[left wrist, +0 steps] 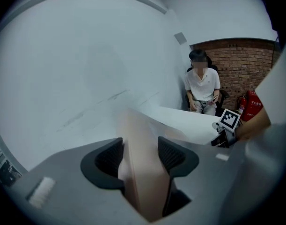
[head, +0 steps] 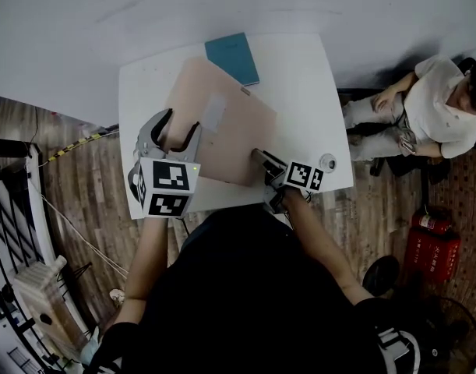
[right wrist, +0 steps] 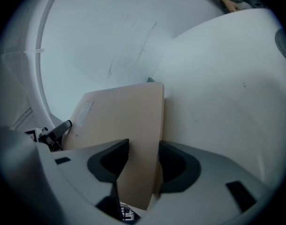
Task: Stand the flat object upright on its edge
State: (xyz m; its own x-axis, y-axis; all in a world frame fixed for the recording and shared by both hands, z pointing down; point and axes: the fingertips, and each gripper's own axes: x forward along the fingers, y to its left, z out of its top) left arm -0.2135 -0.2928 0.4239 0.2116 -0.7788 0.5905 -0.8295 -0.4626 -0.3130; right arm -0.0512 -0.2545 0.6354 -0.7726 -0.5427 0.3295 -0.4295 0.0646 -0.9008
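Observation:
A flat tan board (head: 222, 123) is held over the white table (head: 308, 92), tilted up off its top. My left gripper (head: 181, 127) is shut on the board's left edge. In the left gripper view the board (left wrist: 143, 172) fills the gap between both dark pads of that gripper (left wrist: 140, 156). My right gripper (head: 261, 156) is shut on the near right edge. The right gripper view shows the board (right wrist: 128, 121) rising steeply from between that gripper's (right wrist: 143, 161) pads, with a pale label strip on its face.
A teal book (head: 232, 57) lies at the table's far edge, just behind the board. A small round thing (head: 328, 162) sits near the right edge. A person (head: 424, 107) sits to the right, with red fire extinguishers (head: 434, 244) on the wooden floor.

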